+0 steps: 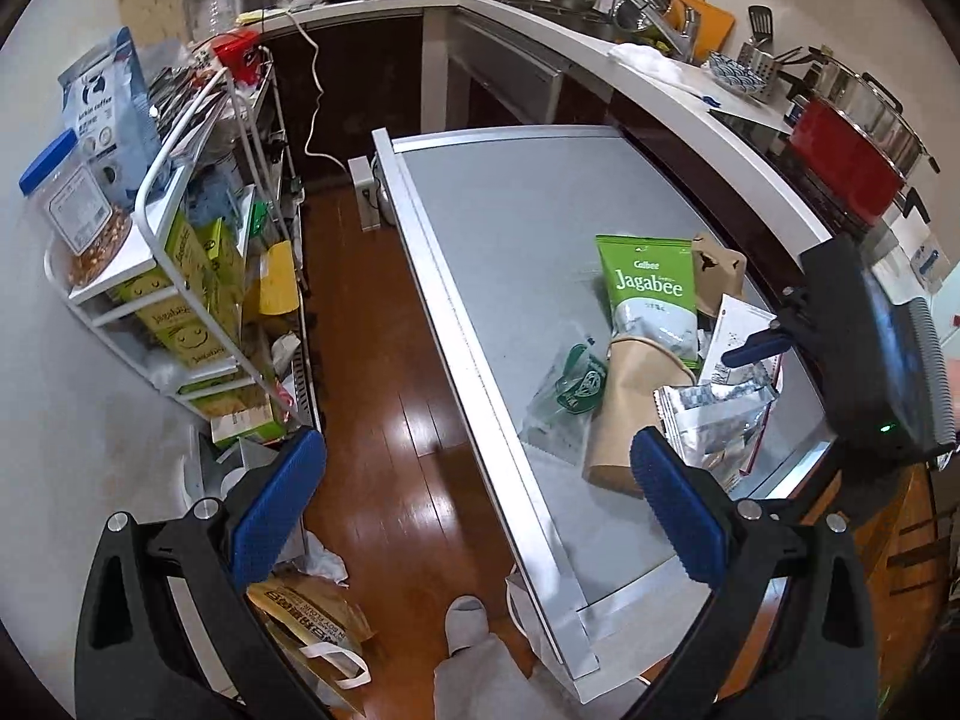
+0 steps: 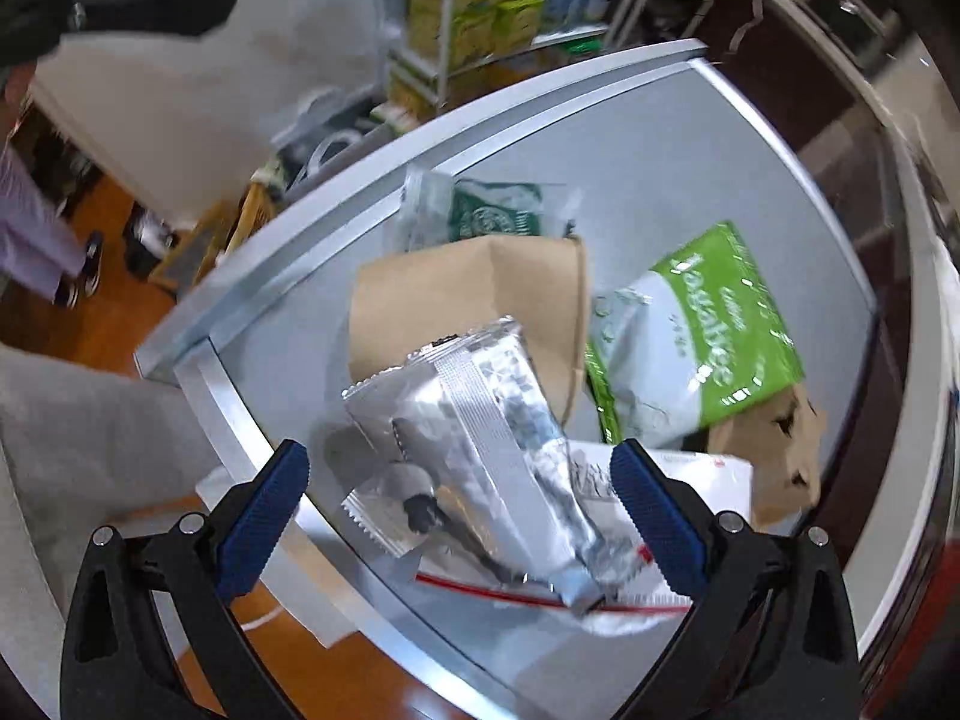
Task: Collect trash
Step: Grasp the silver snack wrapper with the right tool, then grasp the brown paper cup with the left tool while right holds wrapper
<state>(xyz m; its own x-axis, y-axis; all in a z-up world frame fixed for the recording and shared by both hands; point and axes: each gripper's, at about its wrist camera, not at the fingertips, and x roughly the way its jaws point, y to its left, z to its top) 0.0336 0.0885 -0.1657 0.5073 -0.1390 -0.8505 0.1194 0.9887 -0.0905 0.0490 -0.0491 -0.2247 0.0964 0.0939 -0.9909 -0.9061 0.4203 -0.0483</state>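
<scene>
Right wrist view | right gripper (image 2: pixel 459 495) spread wide over silver foil wrapper (image 2: pixel 474 438) atop table (image 2: pixel 690 138) trash pile, its long axis running diagonally between the fingers | left gripper (image 1: pixel 477 501) (also wide, empty) hangs farther off.

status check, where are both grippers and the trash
Left gripper open, over the table's near edge. Right gripper open, poised over the silver wrapper. Green snack bag, paper bag untouched. Nothing in the way.
</scene>
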